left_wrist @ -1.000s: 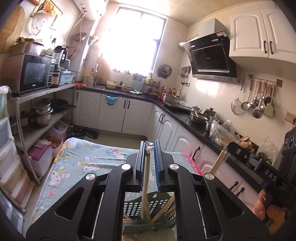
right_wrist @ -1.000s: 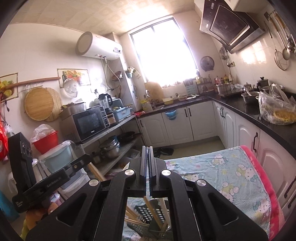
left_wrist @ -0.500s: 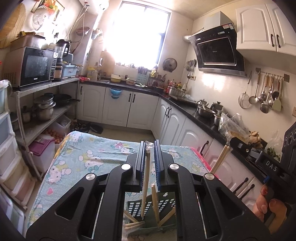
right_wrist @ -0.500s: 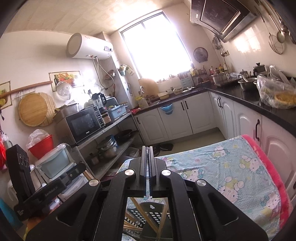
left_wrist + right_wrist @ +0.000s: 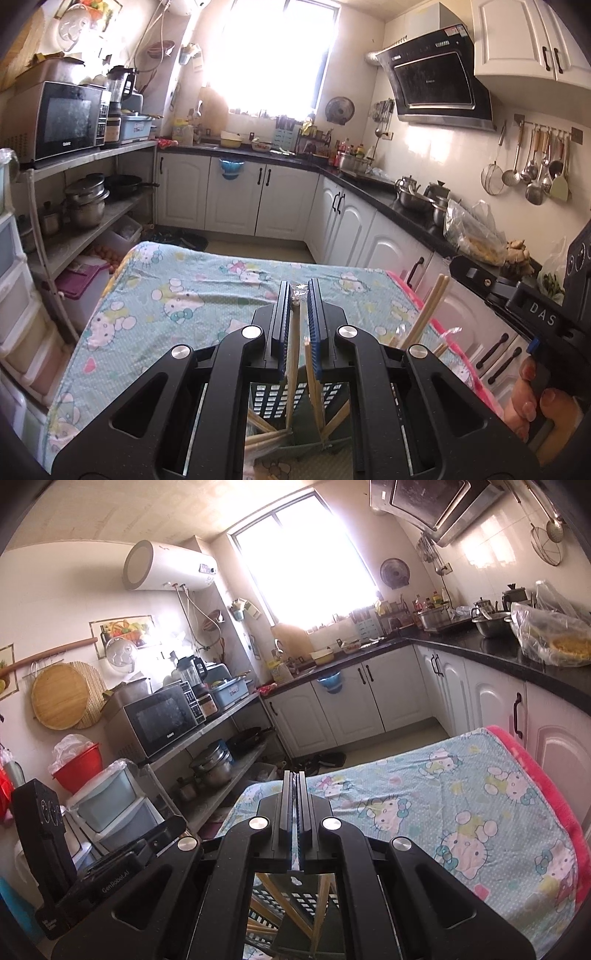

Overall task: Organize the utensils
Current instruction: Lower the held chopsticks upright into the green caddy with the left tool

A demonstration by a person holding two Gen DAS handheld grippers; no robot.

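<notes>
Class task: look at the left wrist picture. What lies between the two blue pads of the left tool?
In the left wrist view, a wrapped wooden chopstick stands between the left tool pads, running down into the slotted basket below.

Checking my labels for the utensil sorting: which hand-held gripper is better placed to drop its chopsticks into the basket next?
Probably left: its hand-held gripper holds wrapped chopsticks hanging directly over the basket; the right's pair sits off to the side.

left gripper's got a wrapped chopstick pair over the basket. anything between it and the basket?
Nothing solid blocks the drop. The left gripper holds the wrapped chopsticks upright, lower ends already over the dark slotted basket. Only the loose chopsticks already leaning inside the basket crowd that spot; the pair may land against them.
</notes>
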